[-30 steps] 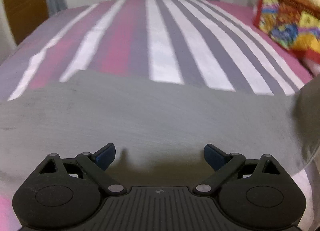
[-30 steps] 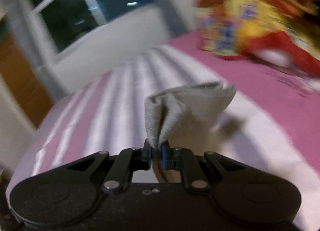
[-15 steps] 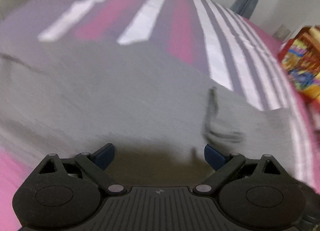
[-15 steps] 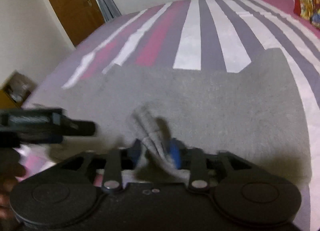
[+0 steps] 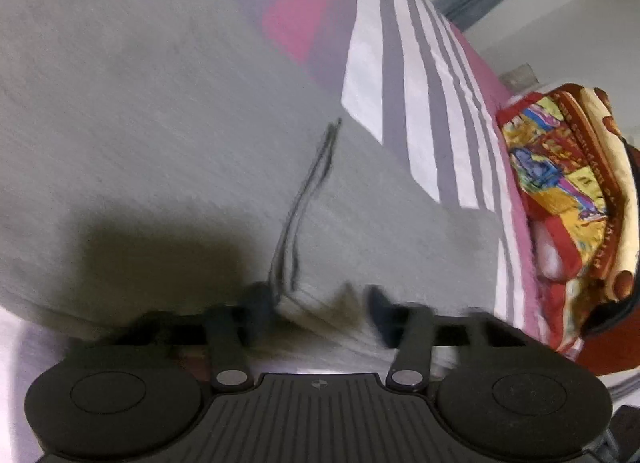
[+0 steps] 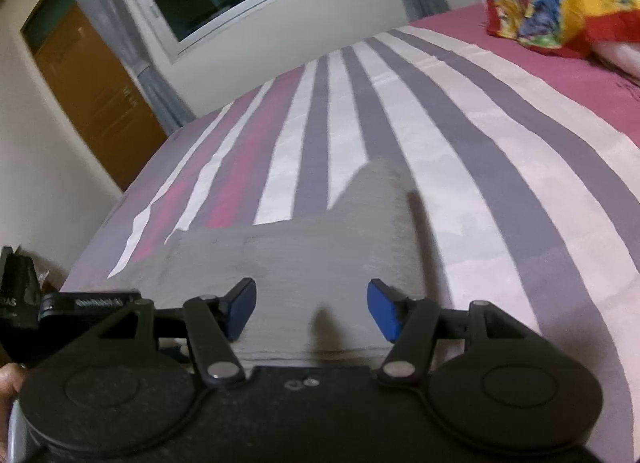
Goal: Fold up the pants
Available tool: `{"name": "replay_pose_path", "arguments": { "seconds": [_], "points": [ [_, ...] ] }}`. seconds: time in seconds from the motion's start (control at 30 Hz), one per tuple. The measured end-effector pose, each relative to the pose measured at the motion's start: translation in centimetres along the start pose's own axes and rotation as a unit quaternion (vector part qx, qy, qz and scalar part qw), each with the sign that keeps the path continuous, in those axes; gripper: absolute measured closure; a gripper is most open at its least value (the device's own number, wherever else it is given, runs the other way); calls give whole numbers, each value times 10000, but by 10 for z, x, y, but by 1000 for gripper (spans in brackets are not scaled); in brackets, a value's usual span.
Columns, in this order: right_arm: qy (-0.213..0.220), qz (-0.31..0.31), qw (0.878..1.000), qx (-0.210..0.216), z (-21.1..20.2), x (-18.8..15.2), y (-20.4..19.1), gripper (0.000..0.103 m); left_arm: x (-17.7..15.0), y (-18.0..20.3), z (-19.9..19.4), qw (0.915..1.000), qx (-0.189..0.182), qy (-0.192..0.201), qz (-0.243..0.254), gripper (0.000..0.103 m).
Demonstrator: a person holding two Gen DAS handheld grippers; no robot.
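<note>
Right gripper (image 6: 312, 313) now wide open, grey pants (image 6: 320, 259) let go onto striped bed (image 6: 500, 191); left gripper (image 5: 318, 303) closing (still empty) around folded edge.

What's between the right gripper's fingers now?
Only grey pants fabric lying flat beneath the open right gripper; nothing pinched, as the right wrist view shows.

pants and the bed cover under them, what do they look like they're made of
The pants look like a soft grey knit, perhaps fleece or jersey: matte, heathered, with a thick ribbed edge by the left tool. The bed cover looks like thin woven cotton or a blend: flat printed stripes, faint wrinkles, slight sheen. Neither fibre can be confirmed from the pictures.
</note>
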State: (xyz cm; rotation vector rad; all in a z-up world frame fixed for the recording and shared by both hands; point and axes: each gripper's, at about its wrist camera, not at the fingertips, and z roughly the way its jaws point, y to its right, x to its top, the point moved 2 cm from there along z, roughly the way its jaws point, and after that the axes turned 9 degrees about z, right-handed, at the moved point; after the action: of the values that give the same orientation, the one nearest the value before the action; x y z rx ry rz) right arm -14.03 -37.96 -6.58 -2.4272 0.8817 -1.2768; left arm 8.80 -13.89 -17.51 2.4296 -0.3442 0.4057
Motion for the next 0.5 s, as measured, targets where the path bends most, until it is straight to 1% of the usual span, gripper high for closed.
{"name": "replay_pose_path", "arguments": {
  "seconds": [0.03,0.07,0.1,0.17,0.23,0.3,0.37,0.43,0.47,0.5],
  "points": [
    [30,19,10000,-17,-2,0,3,42,-3,2,4,10000,-33,7,2,63],
    [44,26,10000,-25,-2,-3,6,42,-5,2,7,10000,-56,0,8,73],
    [54,38,10000,-36,-2,-3,5,42,-6,3,12,10000,-82,-12,-27,81],
    [125,69,9999,-96,-4,-3,9,42,-8,7,13,9999,-7,107,-48,83],
    [261,72,9993,-240,-9,3,12,43,-7,15,3,9994,37,329,126,84],
    [400,107,9985,-345,-9,15,15,43,1,24,-24,9970,-53,699,317,84],
    [420,50,9982,-427,-4,23,14,43,12,28,-52,9935,-54,1009,519,84],
    [331,-178,9980,-499,5,25,5,45,19,25,-76,9888,173,1260,784,84],
    [238,-316,9978,-525,12,24,0,46,20,20,-85,9870,309,1322,855,84],
    [130,-434,9976,-526,18,21,-6,47,18,14,-88,9858,479,1295,960,84]
  ]
}}
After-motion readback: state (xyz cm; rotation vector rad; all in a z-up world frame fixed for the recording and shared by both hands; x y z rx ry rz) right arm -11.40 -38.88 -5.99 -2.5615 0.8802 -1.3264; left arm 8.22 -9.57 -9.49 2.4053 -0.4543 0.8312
